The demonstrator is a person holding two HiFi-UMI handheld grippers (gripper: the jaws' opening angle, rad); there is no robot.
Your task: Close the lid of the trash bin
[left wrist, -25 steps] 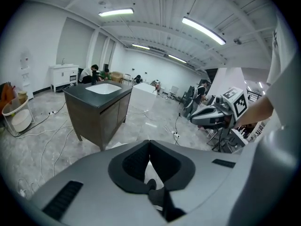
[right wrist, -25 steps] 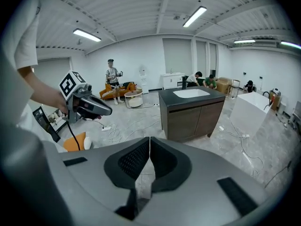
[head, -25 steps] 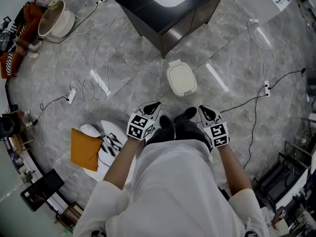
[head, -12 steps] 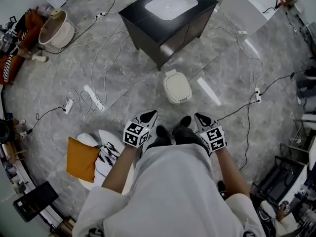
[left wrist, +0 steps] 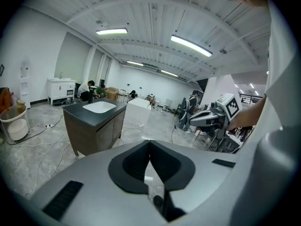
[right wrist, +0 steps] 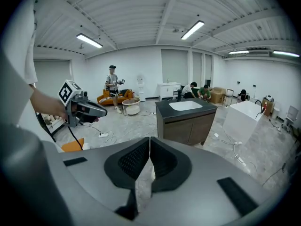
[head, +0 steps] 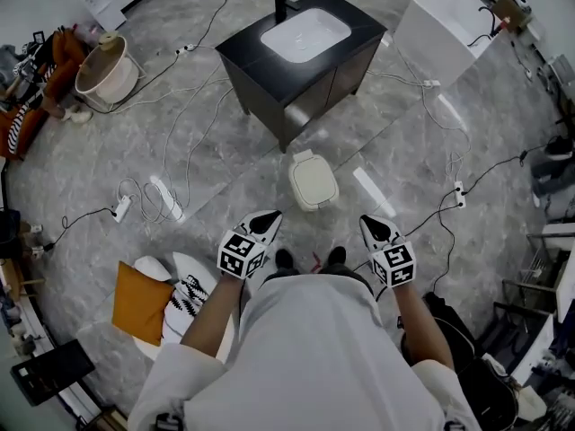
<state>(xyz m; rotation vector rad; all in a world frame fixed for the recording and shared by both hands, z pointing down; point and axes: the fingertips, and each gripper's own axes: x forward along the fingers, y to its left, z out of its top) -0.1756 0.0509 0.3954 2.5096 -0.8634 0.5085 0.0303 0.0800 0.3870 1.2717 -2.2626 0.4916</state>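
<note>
On the grey floor ahead of my shoes, the white trash bin [head: 313, 180] stands with its lid lying flat on top, just short of the dark sink cabinet [head: 314, 83]. My left gripper [head: 270, 216] and right gripper [head: 371, 224] hang side by side, one on each side of my feet, well apart from the bin. Left jaws: pressed together, nothing between. Right jaws: likewise together, empty. Orange cushion [head: 139, 302] off to my left.

Lab hall: floor cables [head: 148, 191], strip lights [right wrist: 193, 30]
</note>
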